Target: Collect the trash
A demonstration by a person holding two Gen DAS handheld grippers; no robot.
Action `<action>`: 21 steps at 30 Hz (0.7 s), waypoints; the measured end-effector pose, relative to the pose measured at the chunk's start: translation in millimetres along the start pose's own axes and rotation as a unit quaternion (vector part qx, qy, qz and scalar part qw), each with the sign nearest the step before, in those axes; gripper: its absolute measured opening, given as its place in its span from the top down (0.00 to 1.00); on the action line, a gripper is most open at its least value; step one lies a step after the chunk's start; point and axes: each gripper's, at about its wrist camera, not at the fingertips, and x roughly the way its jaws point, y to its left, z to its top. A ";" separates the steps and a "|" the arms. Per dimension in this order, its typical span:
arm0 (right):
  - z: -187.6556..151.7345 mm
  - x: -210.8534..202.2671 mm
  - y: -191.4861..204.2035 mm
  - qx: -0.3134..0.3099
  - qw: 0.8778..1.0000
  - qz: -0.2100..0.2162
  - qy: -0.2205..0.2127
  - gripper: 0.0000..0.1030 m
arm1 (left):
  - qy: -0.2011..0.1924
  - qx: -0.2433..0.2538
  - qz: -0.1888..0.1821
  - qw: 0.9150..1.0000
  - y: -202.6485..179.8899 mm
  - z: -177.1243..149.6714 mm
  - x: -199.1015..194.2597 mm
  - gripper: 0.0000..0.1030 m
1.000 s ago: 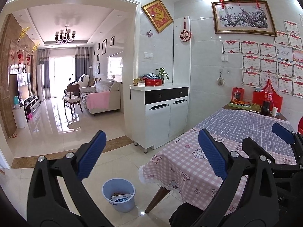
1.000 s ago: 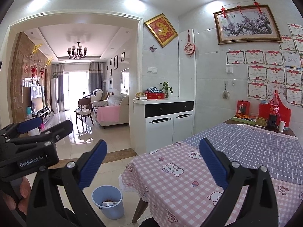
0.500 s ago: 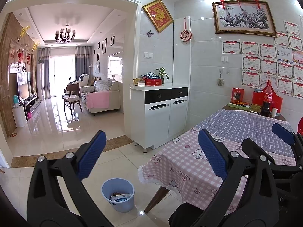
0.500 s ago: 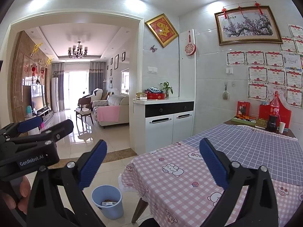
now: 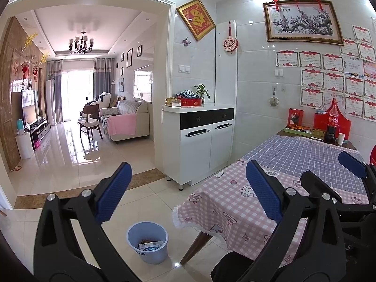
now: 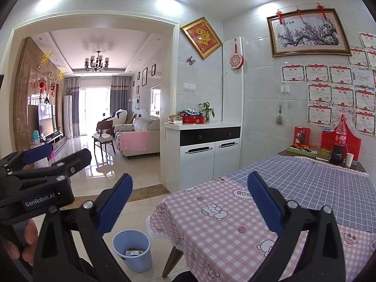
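I hold both hand-held grippers, left (image 5: 186,189) and right (image 6: 189,202), apart and empty above the bench (image 6: 225,213); bin (image 5: 147,244) waits beside its corner for drops.

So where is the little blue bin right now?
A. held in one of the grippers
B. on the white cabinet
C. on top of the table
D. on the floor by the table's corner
D. The blue bin stands on the tiled floor beside the table corner, with some trash inside, and both the left gripper and the right gripper are open and empty.
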 end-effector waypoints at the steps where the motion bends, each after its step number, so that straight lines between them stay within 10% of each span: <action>1: 0.1 0.0 -0.1 0.000 1.000 0.000 0.000 0.06 | 0.000 0.000 -0.001 1.000 0.0 0.0 -0.1 0.07; 21: -3.2 2.3 -2.8 0.001 1.000 0.001 0.003 0.06 | 0.001 0.000 0.000 1.000 -1.5 0.3 -0.8 0.07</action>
